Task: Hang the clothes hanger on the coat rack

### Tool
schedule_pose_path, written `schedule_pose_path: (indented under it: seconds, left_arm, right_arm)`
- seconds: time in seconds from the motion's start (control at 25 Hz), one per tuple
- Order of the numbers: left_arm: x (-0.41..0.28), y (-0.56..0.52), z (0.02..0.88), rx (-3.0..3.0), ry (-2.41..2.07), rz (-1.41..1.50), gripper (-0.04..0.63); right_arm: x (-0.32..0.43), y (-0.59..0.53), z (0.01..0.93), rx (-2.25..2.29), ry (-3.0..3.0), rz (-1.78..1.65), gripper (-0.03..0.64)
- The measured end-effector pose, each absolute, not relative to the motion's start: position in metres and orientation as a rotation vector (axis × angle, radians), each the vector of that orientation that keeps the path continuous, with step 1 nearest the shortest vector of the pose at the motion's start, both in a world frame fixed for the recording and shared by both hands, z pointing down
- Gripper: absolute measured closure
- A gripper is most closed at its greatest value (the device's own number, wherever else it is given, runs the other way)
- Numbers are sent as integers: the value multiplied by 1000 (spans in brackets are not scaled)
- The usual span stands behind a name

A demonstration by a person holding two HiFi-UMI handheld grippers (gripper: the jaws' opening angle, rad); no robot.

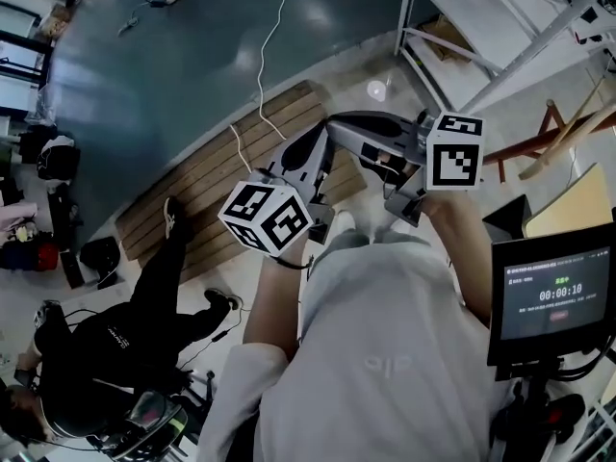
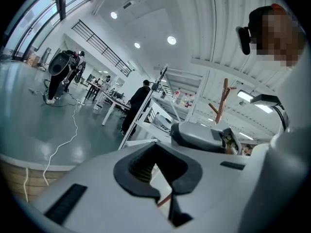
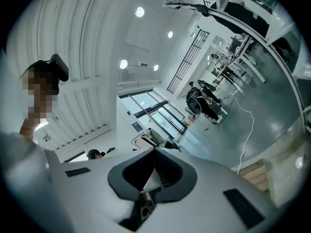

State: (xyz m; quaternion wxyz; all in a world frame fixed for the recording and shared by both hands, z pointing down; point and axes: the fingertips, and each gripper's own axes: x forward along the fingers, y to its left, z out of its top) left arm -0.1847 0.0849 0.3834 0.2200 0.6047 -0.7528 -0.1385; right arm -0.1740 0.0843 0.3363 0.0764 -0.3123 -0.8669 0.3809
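Note:
No clothes hanger shows in any view. The wooden coat rack (image 1: 556, 135) stands at the right of the head view, and its pegs (image 2: 222, 99) rise beyond my jaws in the left gripper view. I hold both grippers close in front of my chest. My left gripper (image 1: 322, 138) (image 2: 156, 147) has its jaws together with nothing between them. My right gripper (image 1: 339, 123) (image 3: 154, 152) is shut and empty too. Its grey body (image 2: 199, 135) lies just ahead of the left jaws.
A slatted wooden platform (image 1: 217, 186) lies on the grey floor below my hands, and a white cable (image 1: 265, 61) runs across it. A person in black (image 1: 125, 330) crouches at lower left. A metal shelf frame (image 1: 481, 37) stands at upper right and a monitor (image 1: 549, 292) at right.

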Motion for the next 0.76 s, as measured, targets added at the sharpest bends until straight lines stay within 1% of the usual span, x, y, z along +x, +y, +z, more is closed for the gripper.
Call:
schedule_pose_path:
  seconds: [0.44,0.6,0.76]
  left_arm:
    - [-165,66,379,1792,-1963,-400,594]
    - [-163,61,380,1815,-1971,-352,594]
    - [-163,57,382,1805,-1940,-407,594]
  right_arm:
    - [-171,65,337,-872,-2617,1244,604]
    - [-170,61,338,-866,-2626,1250,604]
    - [-167,56,339,-856,-2633,1264,604]
